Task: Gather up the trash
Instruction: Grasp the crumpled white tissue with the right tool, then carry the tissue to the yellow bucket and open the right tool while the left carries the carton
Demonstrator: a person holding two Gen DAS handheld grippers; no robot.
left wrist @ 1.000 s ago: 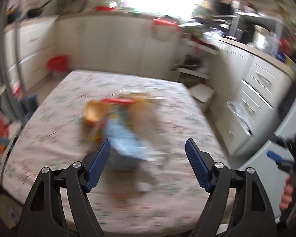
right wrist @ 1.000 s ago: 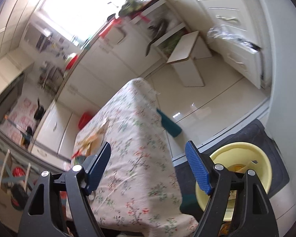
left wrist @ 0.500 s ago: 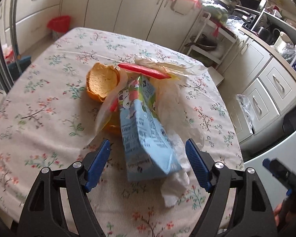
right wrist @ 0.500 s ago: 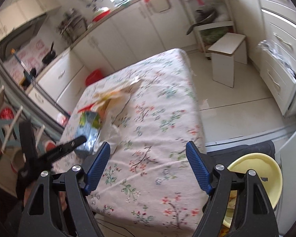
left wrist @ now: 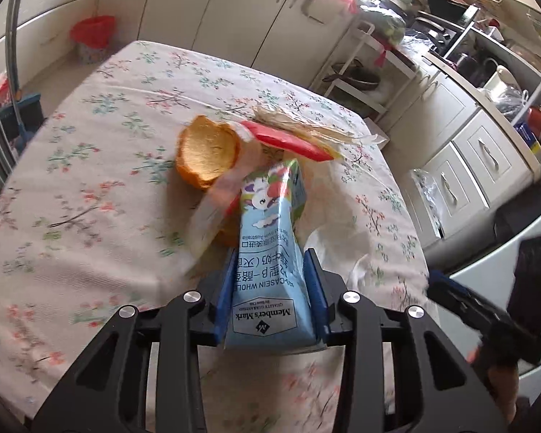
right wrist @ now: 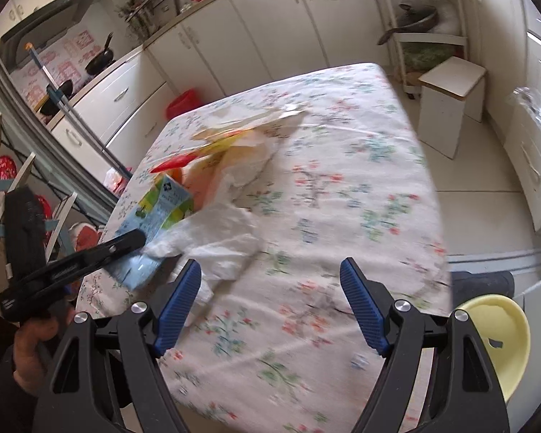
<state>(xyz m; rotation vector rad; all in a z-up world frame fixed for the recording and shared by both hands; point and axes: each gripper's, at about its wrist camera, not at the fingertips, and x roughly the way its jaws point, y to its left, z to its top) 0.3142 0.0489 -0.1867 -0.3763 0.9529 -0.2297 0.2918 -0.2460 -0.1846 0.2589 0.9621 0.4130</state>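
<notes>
Your table carries the trash pile near its middle. Your left gripper is clamped on the milk carton at the pile's near end, beside the orange peel. Your right gripper is spread wide above the cloth, gripping nothing, near the crumpled tissue.

Glossy printed paper milk carton, crinkled plastic bag, matt floral tablecloth.
</notes>
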